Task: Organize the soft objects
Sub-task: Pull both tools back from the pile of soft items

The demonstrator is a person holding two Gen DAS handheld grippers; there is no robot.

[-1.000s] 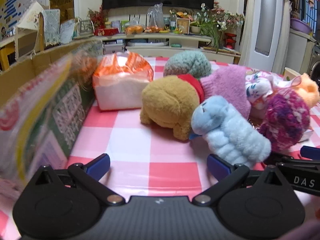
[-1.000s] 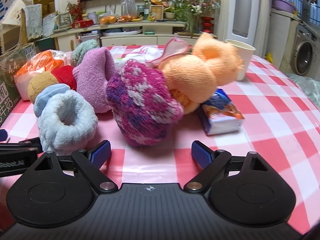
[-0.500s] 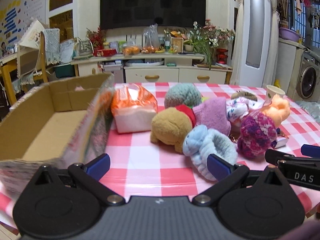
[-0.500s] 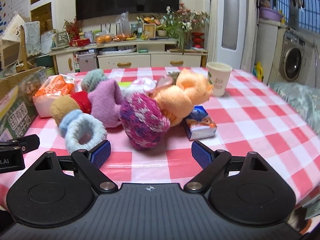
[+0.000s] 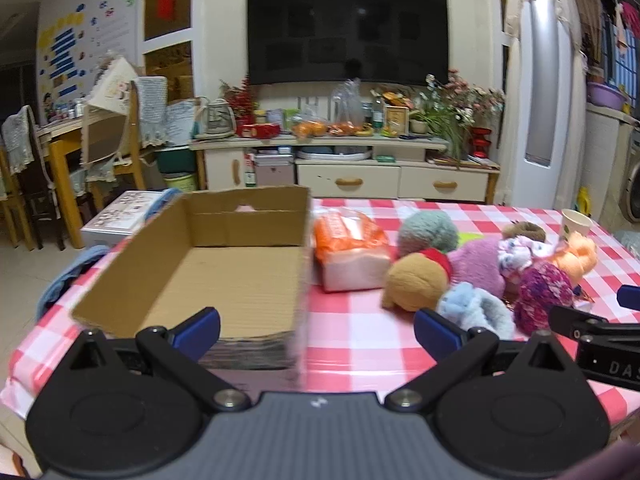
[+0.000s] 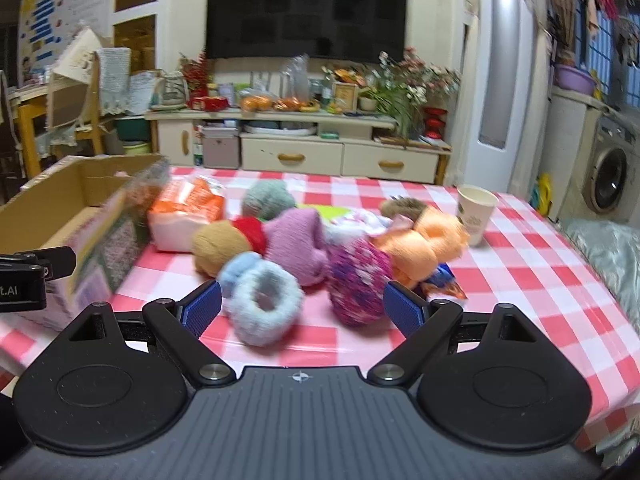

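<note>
Red-checked table [image 5: 352,344], near edge cut off behind both tools. Open cardboard box [image 5: 224,264] at table's left, printed outer side blurred. Heap of soft woollen things right of box: tan plush [image 6: 220,248], pink knit [image 6: 296,244], magenta knit [image 6: 360,280], orange knit [image 6: 420,244], light-blue fuzzy ring [image 6: 260,300] nearest. Left gripper [image 5: 316,330] spread wide, holding nothing, before box corner. Right gripper [image 6: 302,310] spread, framing blue ring and magenta knit, apart from both.
</note>
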